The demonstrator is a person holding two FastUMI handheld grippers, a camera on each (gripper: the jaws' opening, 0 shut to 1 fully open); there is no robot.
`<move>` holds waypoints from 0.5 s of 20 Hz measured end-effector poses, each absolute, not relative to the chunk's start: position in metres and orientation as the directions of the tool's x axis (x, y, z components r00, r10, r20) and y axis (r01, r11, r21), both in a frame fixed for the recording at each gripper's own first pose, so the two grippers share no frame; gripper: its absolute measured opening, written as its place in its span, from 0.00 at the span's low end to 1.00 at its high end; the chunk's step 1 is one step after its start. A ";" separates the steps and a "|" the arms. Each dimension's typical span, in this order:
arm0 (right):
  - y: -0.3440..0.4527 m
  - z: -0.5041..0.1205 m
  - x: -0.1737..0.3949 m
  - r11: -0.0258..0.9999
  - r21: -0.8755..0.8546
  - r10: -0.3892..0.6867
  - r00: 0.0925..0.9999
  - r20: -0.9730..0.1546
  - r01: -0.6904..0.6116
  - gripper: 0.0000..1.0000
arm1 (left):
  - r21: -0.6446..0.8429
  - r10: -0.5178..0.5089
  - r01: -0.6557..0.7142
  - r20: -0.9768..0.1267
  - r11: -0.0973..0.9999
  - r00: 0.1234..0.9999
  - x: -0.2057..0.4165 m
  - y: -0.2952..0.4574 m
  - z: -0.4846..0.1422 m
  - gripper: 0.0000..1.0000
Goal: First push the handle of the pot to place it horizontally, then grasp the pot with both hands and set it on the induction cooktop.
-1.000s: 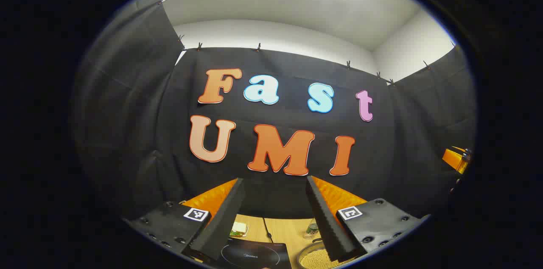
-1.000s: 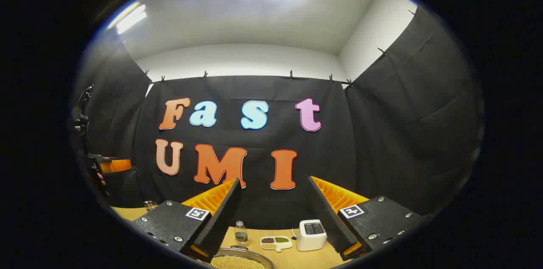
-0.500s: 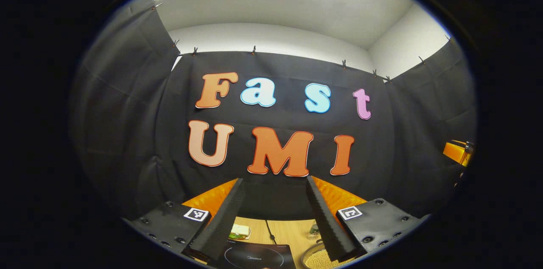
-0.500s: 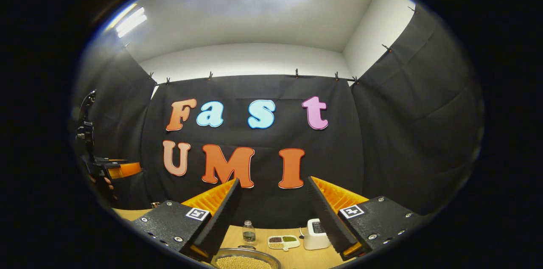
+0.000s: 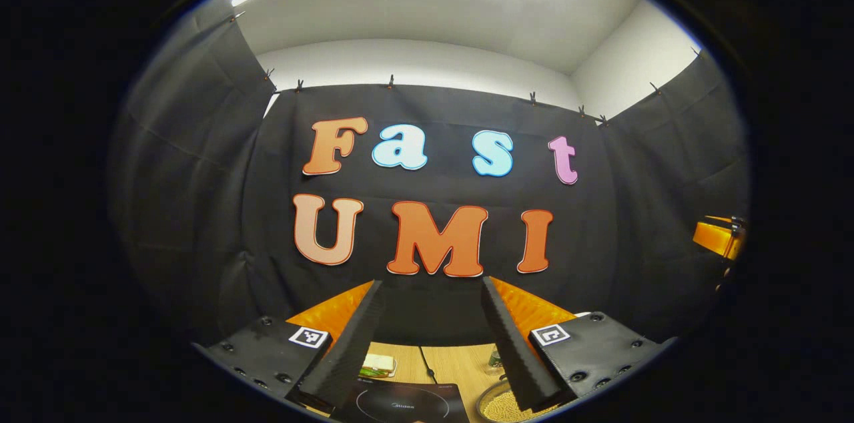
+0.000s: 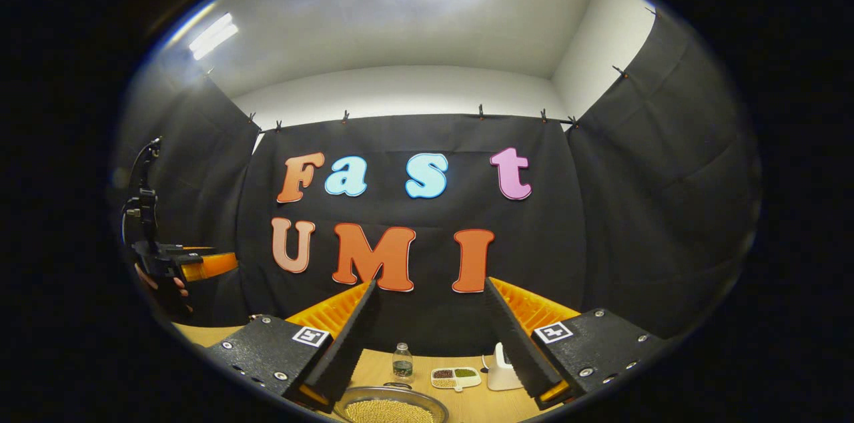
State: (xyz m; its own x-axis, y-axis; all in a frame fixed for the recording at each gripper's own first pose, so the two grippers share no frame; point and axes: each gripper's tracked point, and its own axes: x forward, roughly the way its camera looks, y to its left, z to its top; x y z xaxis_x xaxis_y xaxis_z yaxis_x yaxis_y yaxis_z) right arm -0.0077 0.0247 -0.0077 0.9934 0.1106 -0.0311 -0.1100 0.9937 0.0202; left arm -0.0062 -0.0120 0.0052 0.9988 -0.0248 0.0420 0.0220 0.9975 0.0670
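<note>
Both cameras ride high above the bench (image 5: pixel 460 359), tilted up toward the back wall and ceiling. Left gripper view sits over the cooktop (image 5: pixel 400 401); right gripper view sits further right. Both share the pot (image 6: pixel 390 407) at bottom edge. Right gripper view catches the left claw (image 6: pixel 210 264) far left.

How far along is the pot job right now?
Nothing looks done yet. The pot, full of pale grains, sits on the table beside the induction cooktop, not on it. Both the left tongs and right tongs are open, raised above the table, holding nothing. The handle push and two-handed lift remain.
</note>
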 end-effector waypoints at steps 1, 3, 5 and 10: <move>0.025 -0.011 -0.008 0.993 0.024 0.114 0.993 -0.038 -0.113 0.96 | 0.070 -0.025 0.022 0.044 0.997 0.999 -0.006 -0.013 0.005 0.98; 0.025 -0.020 -0.008 0.993 0.035 0.118 0.992 -0.050 -0.116 0.96 | 0.065 -0.019 0.016 0.047 0.998 0.999 -0.011 -0.012 0.005 0.98; 0.027 -0.031 -0.008 0.991 0.045 0.131 0.989 -0.068 -0.129 0.96 | 0.046 -0.032 0.029 0.067 0.999 0.997 -0.015 -0.016 0.009 0.95; 0.035 -0.064 -0.009 0.988 0.045 0.154 0.978 -0.140 -0.149 0.96 | 0.073 -0.012 0.008 0.054 0.997 0.998 -0.010 -0.012 -0.002 0.95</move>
State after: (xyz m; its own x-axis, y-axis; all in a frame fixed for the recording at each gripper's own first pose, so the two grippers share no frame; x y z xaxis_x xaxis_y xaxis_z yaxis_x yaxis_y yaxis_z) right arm -0.0094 0.0355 -0.0639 0.9782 0.1537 -0.1399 -0.1487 0.9878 0.0453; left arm -0.0096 -0.0116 -0.0023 0.9985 -0.0118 0.0539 0.0078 0.9973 0.0729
